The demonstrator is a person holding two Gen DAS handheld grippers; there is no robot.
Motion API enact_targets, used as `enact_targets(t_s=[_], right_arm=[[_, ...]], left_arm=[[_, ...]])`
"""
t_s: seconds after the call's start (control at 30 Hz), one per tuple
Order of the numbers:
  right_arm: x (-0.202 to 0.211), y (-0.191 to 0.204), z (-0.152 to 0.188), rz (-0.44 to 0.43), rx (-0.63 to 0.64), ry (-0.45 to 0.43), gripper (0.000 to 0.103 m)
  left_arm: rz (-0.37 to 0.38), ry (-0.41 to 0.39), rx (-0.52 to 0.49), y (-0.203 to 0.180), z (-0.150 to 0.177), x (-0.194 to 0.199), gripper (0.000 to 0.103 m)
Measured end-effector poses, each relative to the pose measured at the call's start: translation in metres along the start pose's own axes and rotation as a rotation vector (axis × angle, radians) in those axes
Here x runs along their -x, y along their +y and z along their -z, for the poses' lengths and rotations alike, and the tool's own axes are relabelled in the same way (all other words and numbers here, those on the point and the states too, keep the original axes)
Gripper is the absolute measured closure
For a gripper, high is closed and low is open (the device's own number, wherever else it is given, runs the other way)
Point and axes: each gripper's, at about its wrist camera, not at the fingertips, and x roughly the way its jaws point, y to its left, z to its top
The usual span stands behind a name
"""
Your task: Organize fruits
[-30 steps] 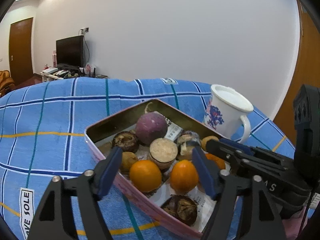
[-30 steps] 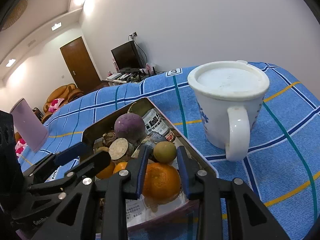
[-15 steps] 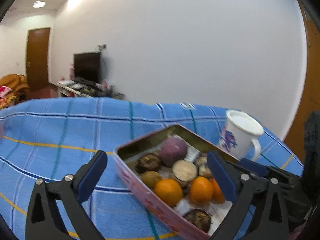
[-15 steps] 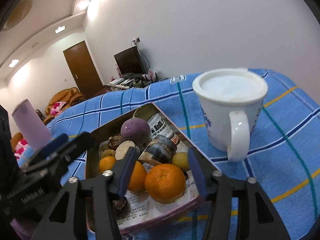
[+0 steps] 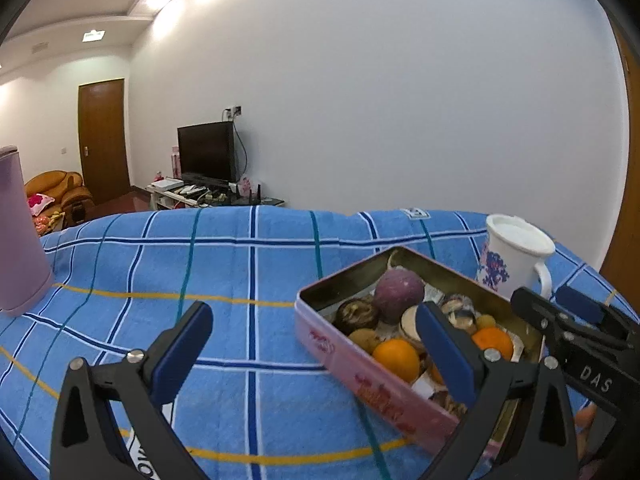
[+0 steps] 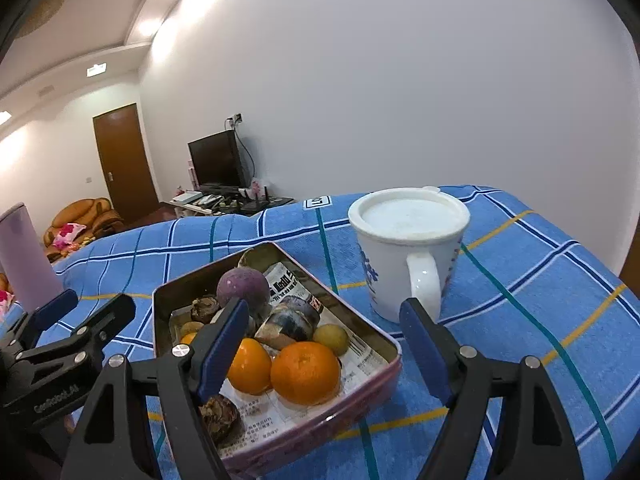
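A pink metal tin lined with newspaper lies on the blue checked cloth. It holds oranges, a purple round fruit, a small yellow fruit and dark brown fruits. My right gripper hovers just short of the tin's near corner. Its jaws are opening, and no pad touches any fruit. My left gripper is open wide over the cloth at the tin's left corner, gripping nothing. In the left wrist view the right gripper shows past the tin's far side.
A white mug with a blue pattern stands right of the tin, its handle facing me. A tall lilac container stands at the cloth's far left. Bare cloth stretches left of the tin. A television and a door stand in the room behind.
Both grippers have drawn back from the tin and tipped up. The left jaws widened fully. The right jaws went from nearly shut near the front orange to wide apart; the fruit stayed put.
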Motion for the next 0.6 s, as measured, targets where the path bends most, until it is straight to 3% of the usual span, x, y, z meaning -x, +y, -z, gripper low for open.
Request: enact_targets(t_s=[0.6], right_arm=[[0.023,0.008,0.016,0.047,-0.023,0.020,0.024]], left_arm=[[0.084,0.004,-0.030,-0.006,0.009,0.017,0.000]])
